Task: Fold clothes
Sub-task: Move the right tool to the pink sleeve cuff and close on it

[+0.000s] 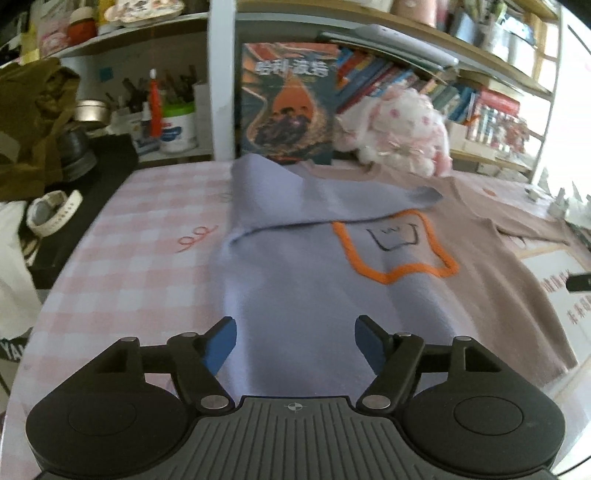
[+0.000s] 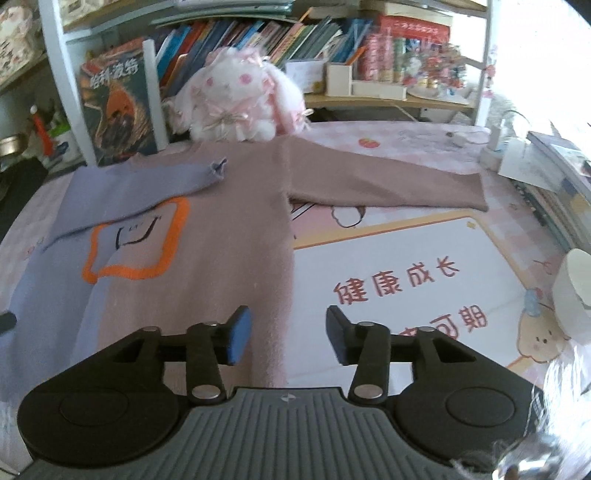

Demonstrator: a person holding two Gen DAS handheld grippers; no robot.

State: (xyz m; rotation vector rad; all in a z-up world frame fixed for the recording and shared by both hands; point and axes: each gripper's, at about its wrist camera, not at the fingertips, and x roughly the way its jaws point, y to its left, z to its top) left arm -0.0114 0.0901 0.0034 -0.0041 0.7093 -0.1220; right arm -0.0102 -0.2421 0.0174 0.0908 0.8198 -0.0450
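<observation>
- The left gripper [image 1: 294, 343] was held wide open and empty above the near hem.
- The right gripper [image 2: 289, 334] was likewise spread, empty, over the sweater's [image 2: 229, 236] right edge.
- The left sleeve [image 1: 295, 199] was already folded across; the right sleeve [image 2: 388, 181] would best be pinched at its cuff and laid flat.

A lived-in home room. Crowded bookshelves [image 2: 258, 33] rise behind a checked tablecloth [image 1: 122, 236]. A plush rabbit [image 2: 236, 103] sits below them.

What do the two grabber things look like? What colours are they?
Both match. The left gripper and right gripper each have two blue pads on black linked arms with silver bolts. Behind sit two round black discs and a grey ribbed plate with a small crosshair mark. No cables or sleeves show.
</observation>
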